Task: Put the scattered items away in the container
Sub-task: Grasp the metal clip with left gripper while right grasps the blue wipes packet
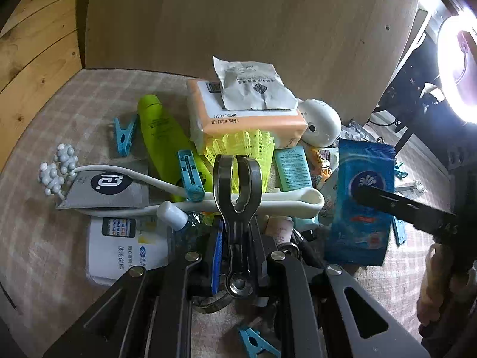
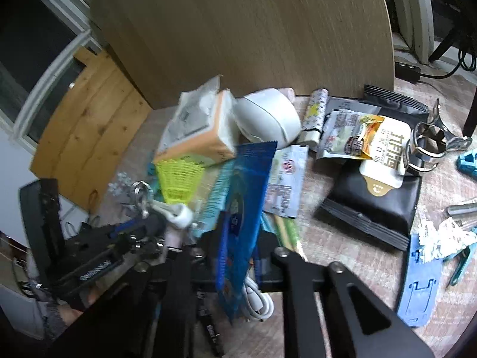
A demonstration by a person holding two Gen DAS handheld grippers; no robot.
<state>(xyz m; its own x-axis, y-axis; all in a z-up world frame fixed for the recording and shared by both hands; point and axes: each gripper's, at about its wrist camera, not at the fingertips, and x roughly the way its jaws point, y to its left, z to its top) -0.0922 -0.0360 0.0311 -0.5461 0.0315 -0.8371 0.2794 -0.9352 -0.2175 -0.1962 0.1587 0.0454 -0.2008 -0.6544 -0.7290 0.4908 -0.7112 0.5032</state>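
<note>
— Across the left wrist view, what are we gripping?

— Our left gripper point(image 1: 238, 223) is clamped on a dark metal spring clip point(image 1: 237, 197); the clip's forked end points toward the pile. Beyond it lies a yellow plastic mesh shuttlecock point(image 1: 241, 146), under an orange tissue pack point(image 1: 247, 119) that carries a crumpled white paper sachet point(image 1: 253, 85). A lime green bottle point(image 1: 159, 134) lies left of those, with a blue clothes peg point(image 1: 123, 137) beside it toward the table's left edge. A white curved massager with knobbly ball ends point(image 1: 119, 176) runs across the patterned tablecloth point(image 1: 44, 238), over a grey card point(image 1: 110, 191) and a white leaflet point(image 1: 119, 244).

— And the blue packet?

— A blue foil wipes packet point(image 1: 363, 203) stands upright to the right, nipped by our right gripper's dark finger point(image 1: 402, 205). A tall wooden board point(image 1: 253, 24) stands along the table's far edge. We cannot make out any container.

— Now the right wrist view.

— Our right gripper point(image 2: 235, 256) is closed on the same blue packet point(image 2: 247, 203), edge-on between its jaws. A white coiled cable point(image 2: 256, 301) lies below it. A white rounded dome-shaped device point(image 2: 265, 116) sits behind, near the board. Toward the table's right edge lie a black zip pouch point(image 2: 375, 200), a coffee sachet point(image 2: 384, 155) and a shiny metal clip point(image 2: 426, 146). The left gripper point(image 2: 140, 197) shows at the left, blurred.
</note>
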